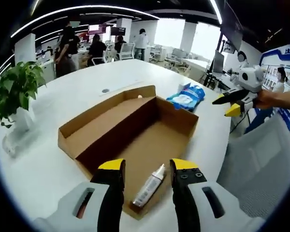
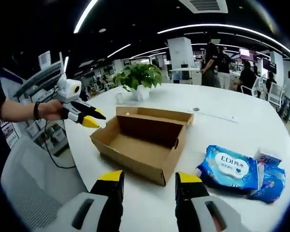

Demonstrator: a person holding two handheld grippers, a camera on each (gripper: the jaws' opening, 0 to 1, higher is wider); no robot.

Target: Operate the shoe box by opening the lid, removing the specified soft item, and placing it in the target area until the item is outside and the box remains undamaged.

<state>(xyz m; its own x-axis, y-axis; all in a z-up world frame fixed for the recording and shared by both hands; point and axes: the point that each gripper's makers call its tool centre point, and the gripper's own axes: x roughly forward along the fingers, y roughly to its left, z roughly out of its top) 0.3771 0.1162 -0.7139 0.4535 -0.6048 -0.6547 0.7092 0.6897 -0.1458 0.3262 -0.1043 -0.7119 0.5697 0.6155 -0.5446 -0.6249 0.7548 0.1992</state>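
An open brown cardboard shoe box (image 1: 135, 128) is set on a round white table (image 1: 63, 101), its lid folded back along one long side. Inside it, a small white tube-shaped bottle (image 1: 149, 186) is seen lying on the box floor at the near end, between the left gripper's jaws in the left gripper view.

The left gripper (image 1: 147, 166), black-jawed with yellow tips, is held spread above the near end of the box, nothing between its jaws. The right gripper (image 2: 149, 178), of the same make, is likewise spread and empty, poised over bare table just short of the box.

A blue plastic pack of wet wipes (image 2: 230, 167) is laid on the table beside the box, outside it, with a second blue pack (image 2: 268, 186) touching it.

A potted green plant (image 1: 14, 89) is stood near the table edge. People at desks are seen in the background.
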